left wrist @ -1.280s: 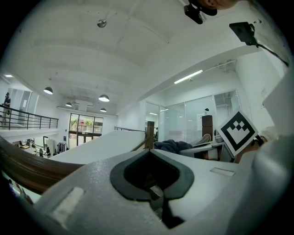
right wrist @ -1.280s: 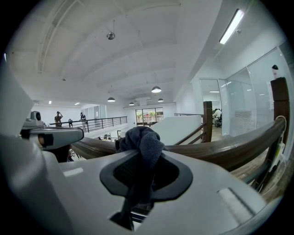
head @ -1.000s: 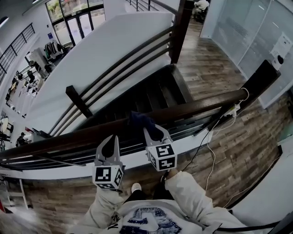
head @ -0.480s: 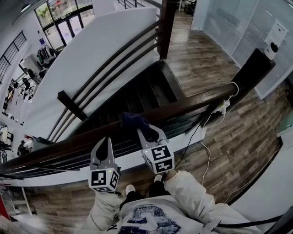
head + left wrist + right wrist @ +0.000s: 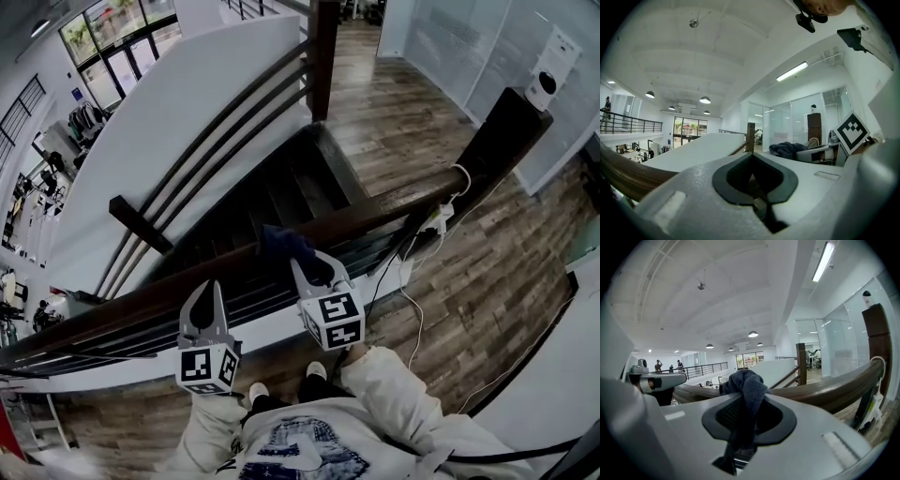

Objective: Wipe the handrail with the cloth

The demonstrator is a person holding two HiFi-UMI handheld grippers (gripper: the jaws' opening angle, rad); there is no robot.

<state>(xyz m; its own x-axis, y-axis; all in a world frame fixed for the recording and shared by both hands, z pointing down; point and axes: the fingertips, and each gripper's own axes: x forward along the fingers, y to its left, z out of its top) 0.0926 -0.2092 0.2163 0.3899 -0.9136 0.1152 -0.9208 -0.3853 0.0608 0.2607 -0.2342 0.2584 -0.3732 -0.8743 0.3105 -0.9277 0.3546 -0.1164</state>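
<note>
The handrail runs across in front of the person, its long axis slanting in the head view from lower left up to the dark post at the right. The cloth, a dark bunched wad, sits on top of the rail about midway along its visible stretch. The right gripper reaches it from the near side and is clamped on it: in the right gripper view the fabric is pinched between the jaws and bulges out above them, with the rail passing just beyond. The left gripper has its jaws together with nothing between them, and it points at the rail a little further left, apart from the cloth; I cannot tell whether its tip touches the wood. Wiping, I judge, means sliding the cloth along the slant, not across it. The right hand is the one to do it, and a stroke leftward would soon meet the idle left gripper, while the way toward the post looks free.
</note>
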